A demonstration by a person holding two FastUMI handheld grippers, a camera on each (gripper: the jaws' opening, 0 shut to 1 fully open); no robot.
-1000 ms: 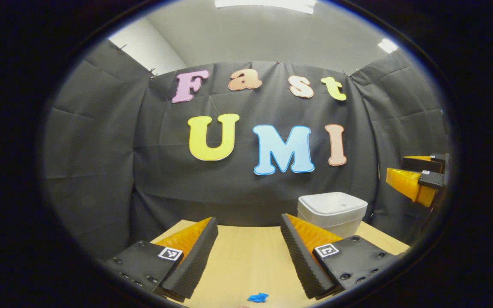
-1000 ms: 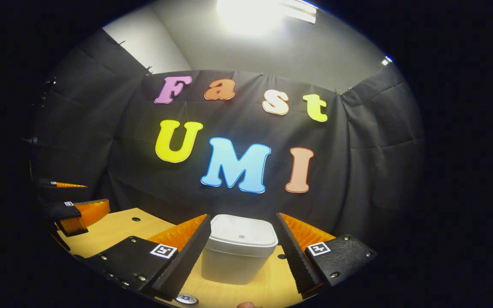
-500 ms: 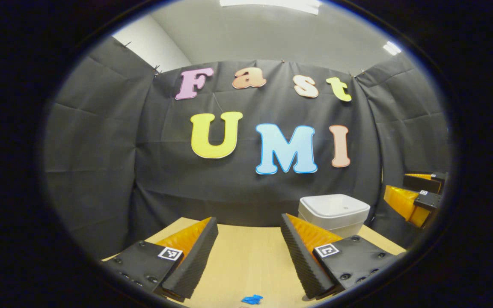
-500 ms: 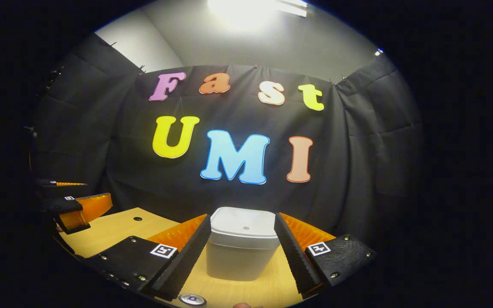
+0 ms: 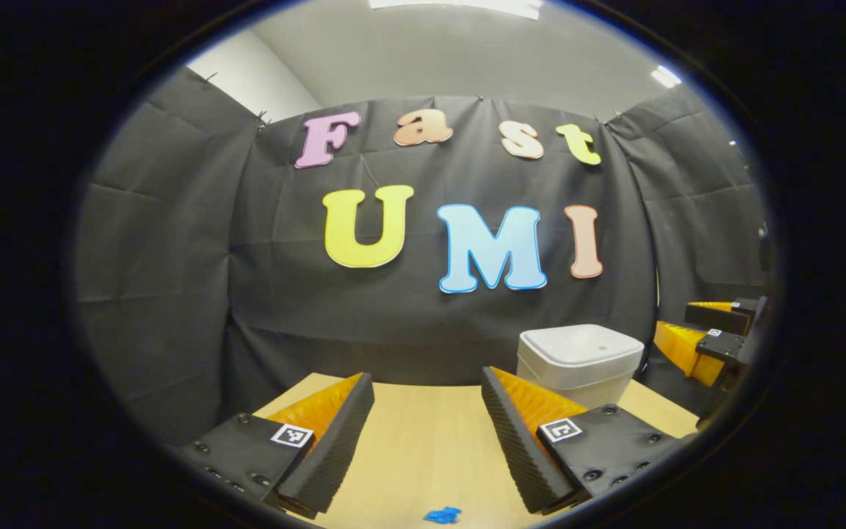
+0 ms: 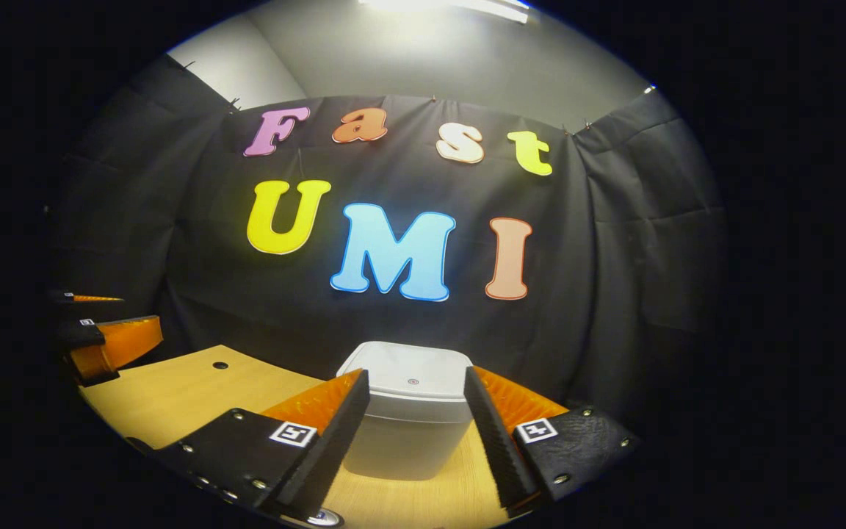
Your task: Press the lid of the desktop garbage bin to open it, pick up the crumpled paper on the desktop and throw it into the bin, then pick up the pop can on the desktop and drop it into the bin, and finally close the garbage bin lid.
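Note:
The white garbage bin [image 6: 401, 441] stands on the wooden desk [image 6: 188, 389] with its lid [image 6: 410, 371] down. My right gripper [image 6: 416, 376] is open and level with the lid; the bin shows between its fingers, just past the tips. A silvery can top [image 6: 320, 519] peeks out at the bottom edge, under the left finger. In the left gripper view, my left gripper [image 5: 427, 378] hangs open over the desk with nothing in it. The blue crumpled paper [image 5: 443, 515] lies below it. The bin [image 5: 579, 358] sits to its right, with the right gripper [image 5: 709, 339] beyond.
The black cloth wall rises directly behind the bin and closes in both sides of the desk. A small dark hole [image 6: 220, 365] marks the desk top at the left. The left gripper [image 6: 103, 342] shows at the far left of the right gripper view.
My right gripper has moved forward and a little lower toward the bin, which now looms between its fingers. The left gripper has barely shifted.

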